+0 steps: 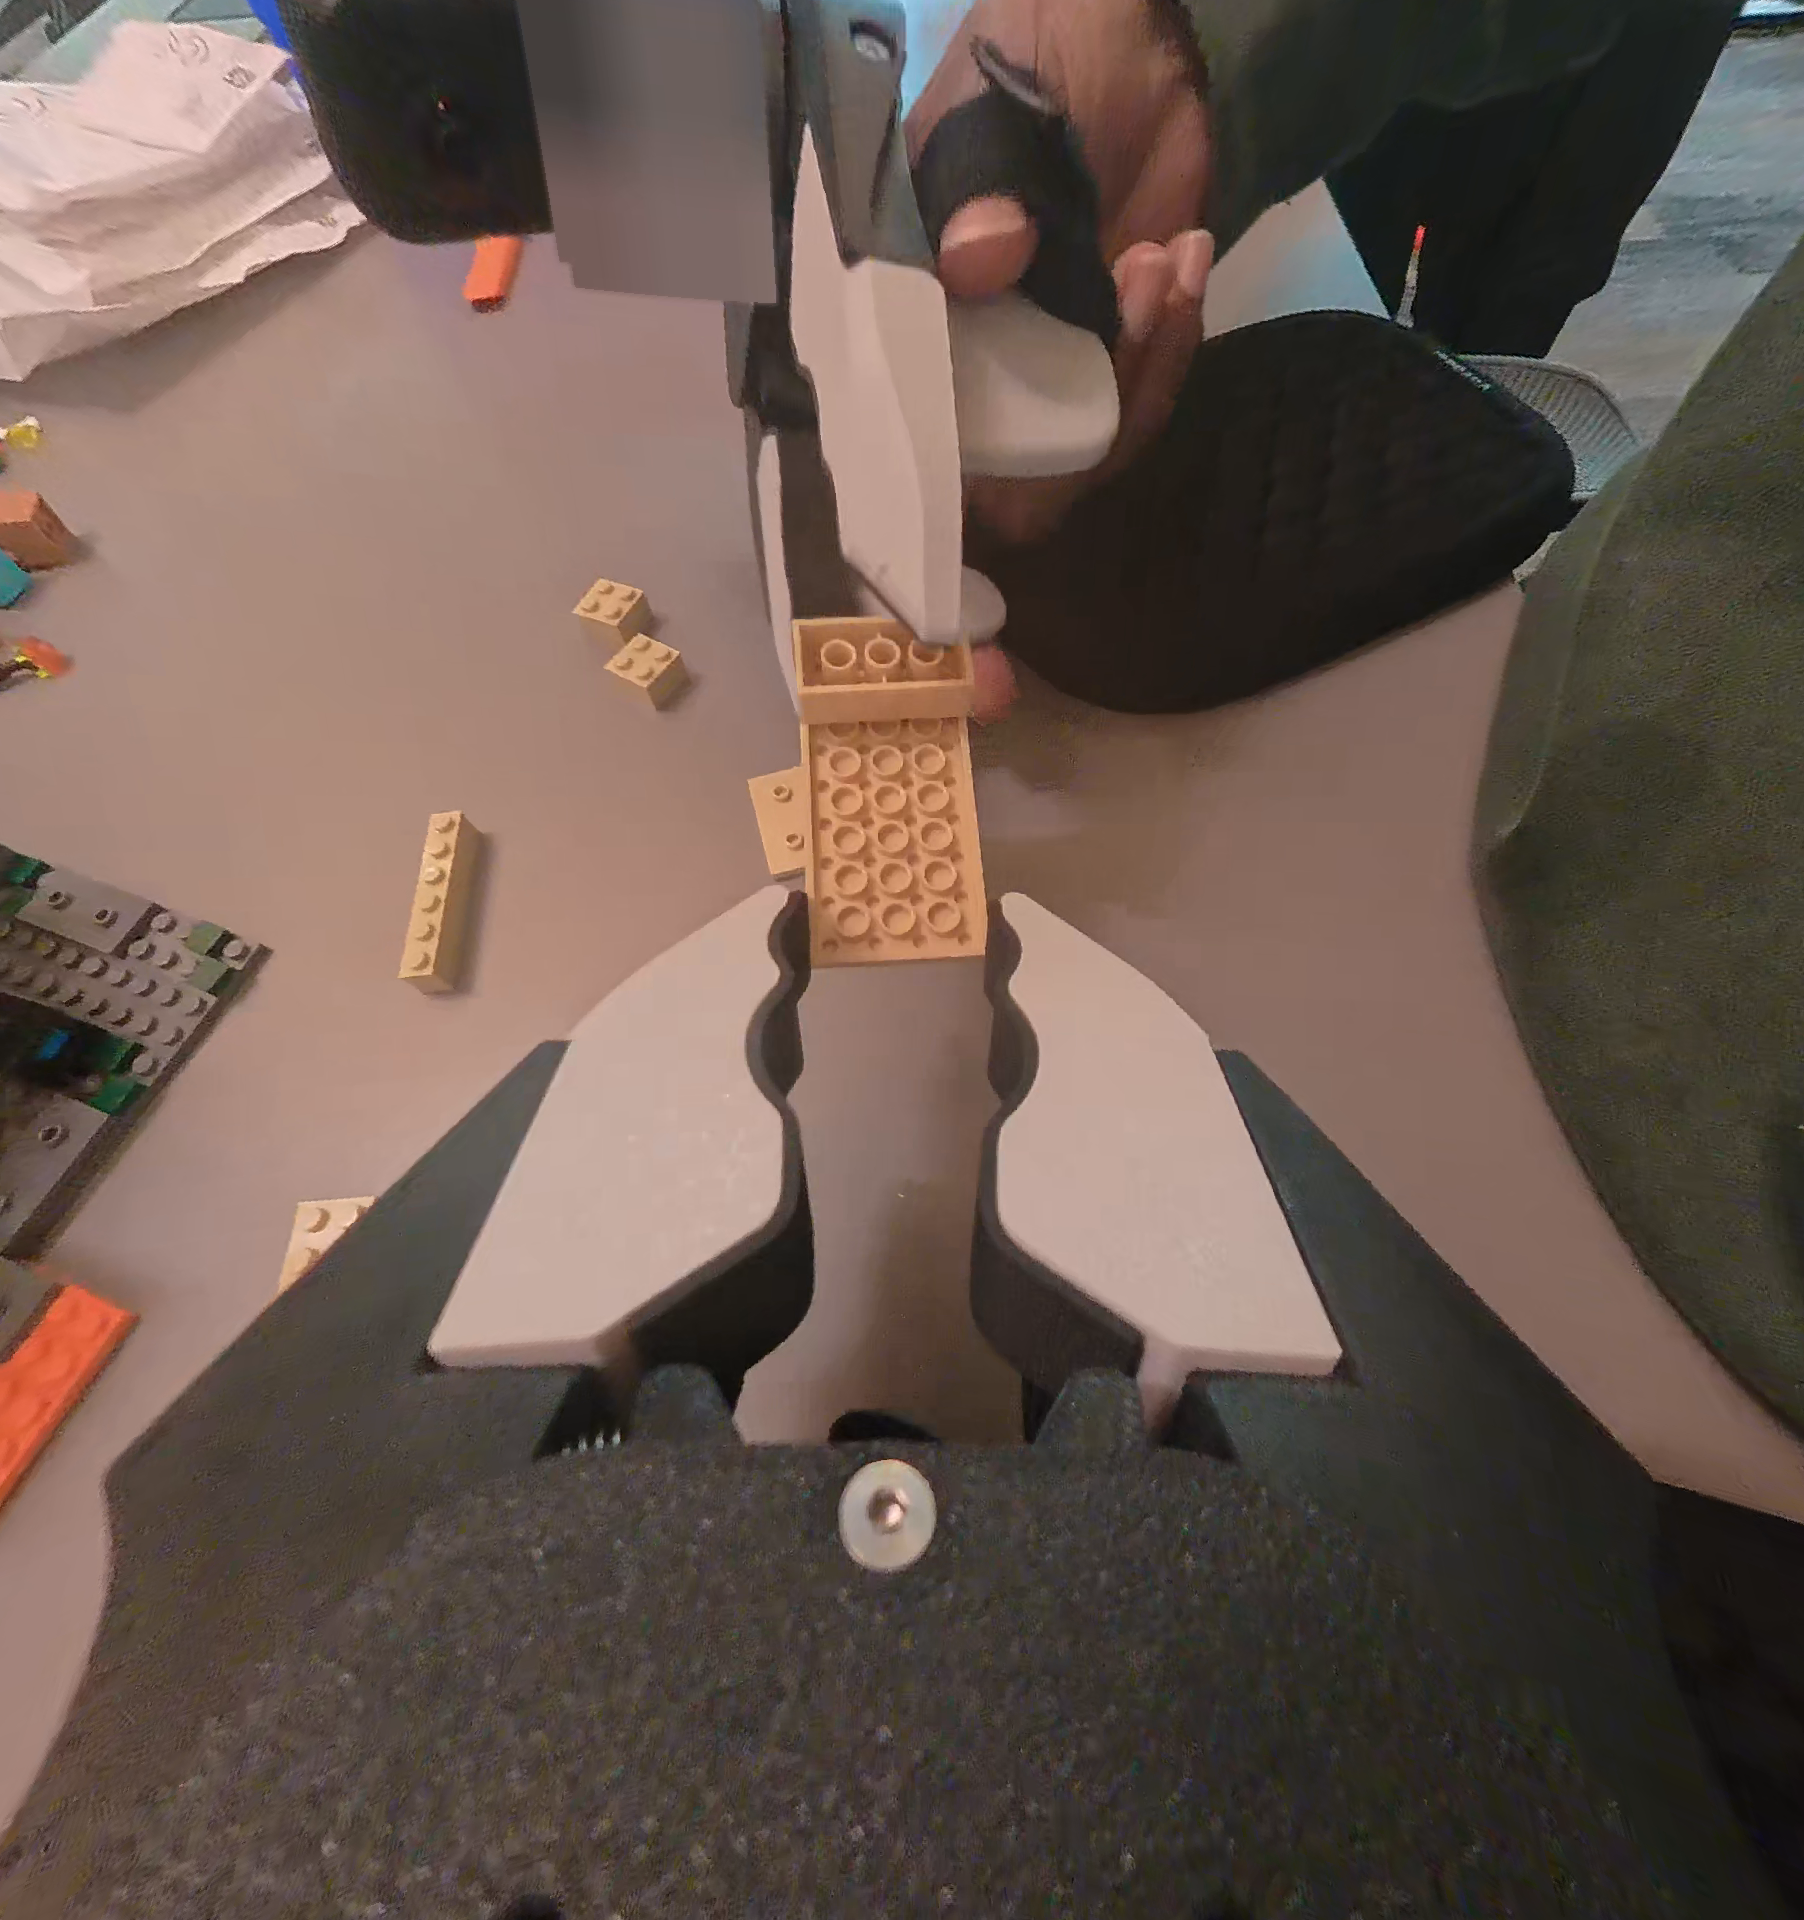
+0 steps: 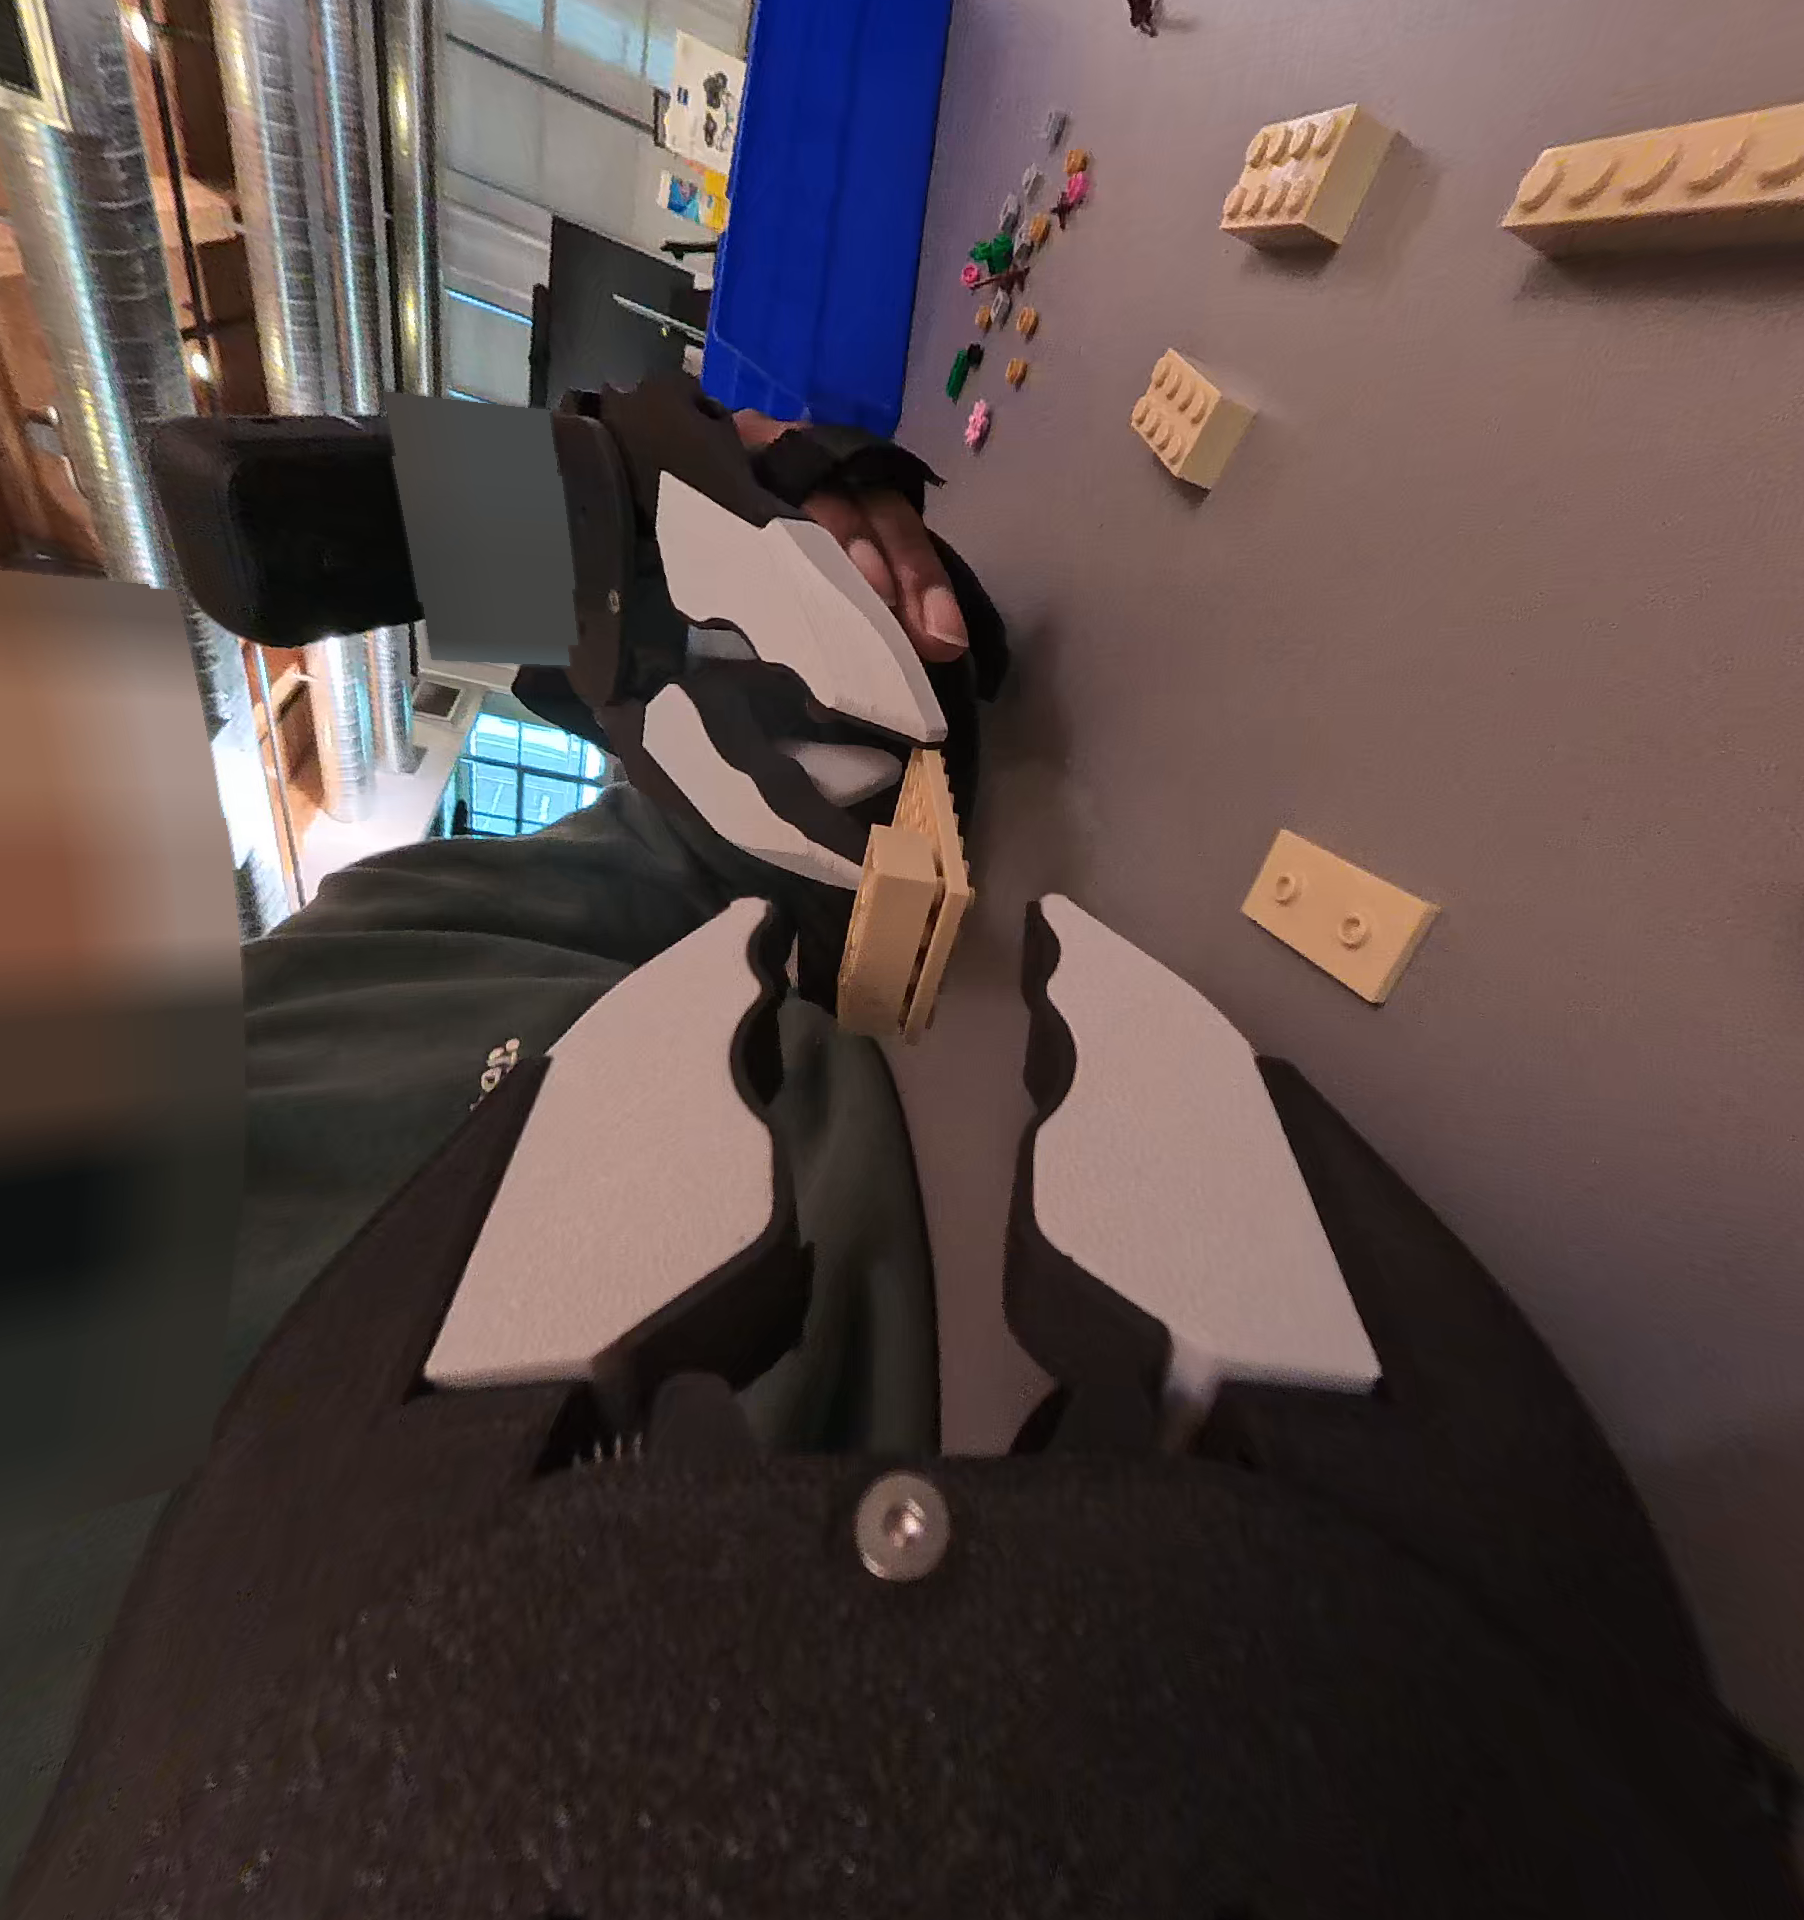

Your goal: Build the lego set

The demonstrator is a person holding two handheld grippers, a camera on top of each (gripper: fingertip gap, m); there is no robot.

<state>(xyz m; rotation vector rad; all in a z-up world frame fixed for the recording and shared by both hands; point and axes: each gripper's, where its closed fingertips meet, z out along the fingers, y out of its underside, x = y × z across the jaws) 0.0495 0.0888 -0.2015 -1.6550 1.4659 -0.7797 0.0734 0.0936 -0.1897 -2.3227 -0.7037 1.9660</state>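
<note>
My left gripper [image 1: 893,925] is shut on the near end of a tan plate [image 1: 893,831], held above the table with its underside toward the camera. A tan brick [image 1: 882,665] sits on the plate's far end, also showing its underside. My right gripper [image 2: 898,914] is open, with its jaws straddling that brick [image 2: 877,935] and a gap on each side. In the left wrist view it comes down from above, and one white finger [image 1: 898,468] reaches the brick's right corner. The left gripper also shows in the right wrist view [image 2: 893,805], clamping the plate [image 2: 934,821] edge-on.
Loose tan pieces lie on the grey table: two small bricks [image 1: 628,634], a long brick [image 1: 441,899] and a flat piece with two studs [image 2: 1339,914]. A grey-green build [image 1: 67,1018] and an orange plate [image 1: 4,1423] are at the left. Crumpled paper bags [image 1: 119,177] lie far left, and a blue bin [image 2: 836,187] stands behind. Both grippers' tips are close together, under 4 cm apart.
</note>
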